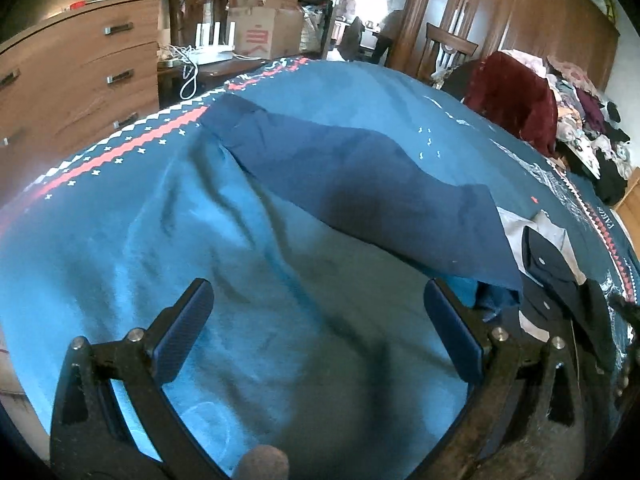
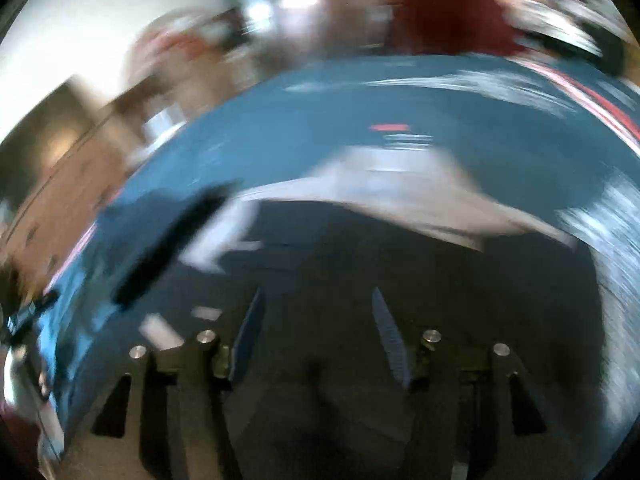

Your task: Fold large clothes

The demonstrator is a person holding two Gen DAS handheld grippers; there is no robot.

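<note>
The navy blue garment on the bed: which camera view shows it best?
The left wrist view shows it best: the navy blue garment lies sharp across the bed cover, beyond the open left gripper. The right wrist view is motion-blurred; only a dark smear at its left might be it, and I cannot tell.

Right wrist view motion-smeared, left wrist view partly blocked.

Pale grey-white cloth patch (image 2: 400,196) and dark red heap (image 2: 452,20) have no readable edges. In the left wrist view, navy folded garment (image 1: 360,184) covers the teal cloth beneath; black-and-beige clothing (image 1: 556,264) runs behind the gripper frame.
</note>
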